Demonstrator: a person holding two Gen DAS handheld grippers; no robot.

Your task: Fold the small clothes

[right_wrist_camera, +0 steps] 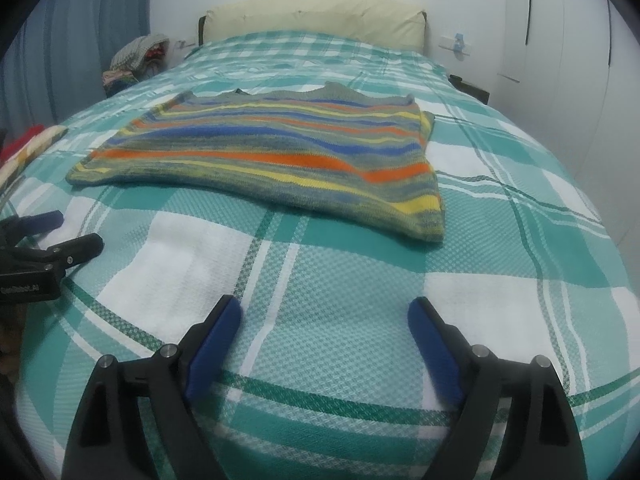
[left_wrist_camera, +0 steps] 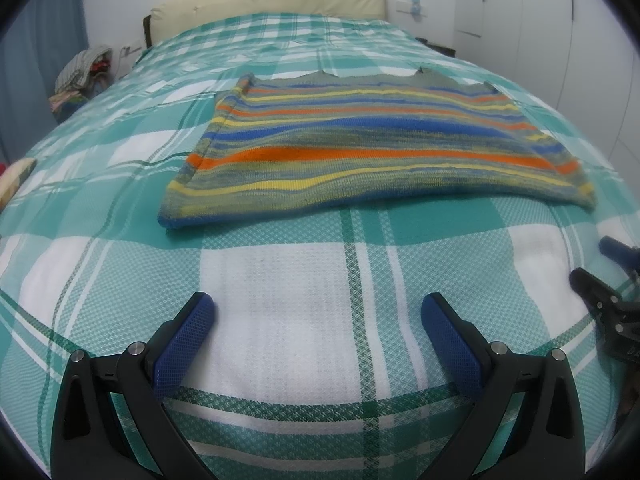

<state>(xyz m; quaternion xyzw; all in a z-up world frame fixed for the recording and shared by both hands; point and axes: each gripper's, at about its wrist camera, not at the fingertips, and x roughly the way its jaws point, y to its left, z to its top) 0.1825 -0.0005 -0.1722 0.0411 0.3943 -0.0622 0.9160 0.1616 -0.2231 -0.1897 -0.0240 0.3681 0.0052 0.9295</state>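
A small striped knit garment (left_wrist_camera: 372, 148) in orange, blue, yellow and grey lies spread flat on the green and white checked bedspread (left_wrist_camera: 280, 320). It also shows in the right wrist view (right_wrist_camera: 272, 156). My left gripper (left_wrist_camera: 319, 304) is open and empty, a little short of the garment's near hem. My right gripper (right_wrist_camera: 325, 308) is open and empty, also short of the near hem. The right gripper shows at the right edge of the left wrist view (left_wrist_camera: 600, 264). The left gripper shows at the left edge of the right wrist view (right_wrist_camera: 60, 232).
A cream headboard (left_wrist_camera: 272, 0) stands at the far end of the bed. A pile of clothes (left_wrist_camera: 84, 68) sits beyond the left side. A white wardrobe (right_wrist_camera: 560, 40) lines the right wall. Some patterned fabric (right_wrist_camera: 32, 140) lies at the left edge.
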